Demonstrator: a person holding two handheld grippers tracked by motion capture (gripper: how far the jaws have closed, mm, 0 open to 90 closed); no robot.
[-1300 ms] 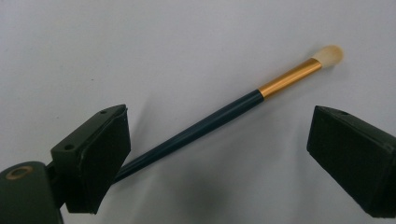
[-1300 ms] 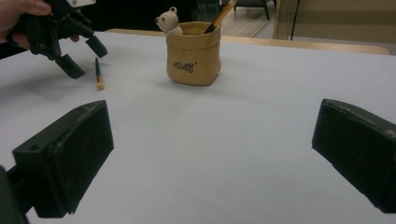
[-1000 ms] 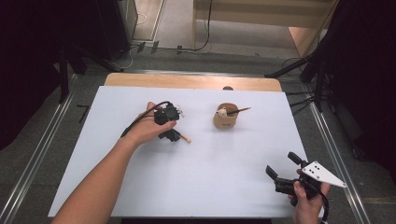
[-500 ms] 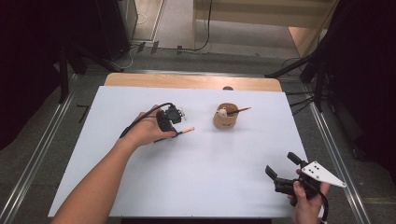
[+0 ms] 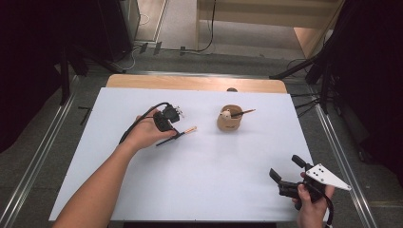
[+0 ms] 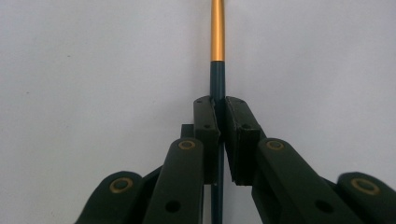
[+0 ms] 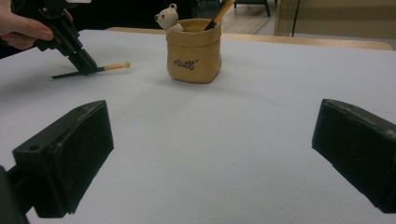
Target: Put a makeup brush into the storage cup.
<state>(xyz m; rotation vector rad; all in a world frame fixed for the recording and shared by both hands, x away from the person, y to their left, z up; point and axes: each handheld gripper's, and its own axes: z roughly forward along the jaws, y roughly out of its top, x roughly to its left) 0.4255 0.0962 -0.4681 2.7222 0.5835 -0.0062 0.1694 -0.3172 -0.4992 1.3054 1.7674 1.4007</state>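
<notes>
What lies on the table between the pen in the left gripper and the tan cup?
Nothing visible. The left gripper is shut on the pen, whose orange end points toward the cup. The white table between them is bare. The cup already holds a small bear and another pen.

Dark, orange-tipped pencil lies flat; tan bear pot upright.
</notes>
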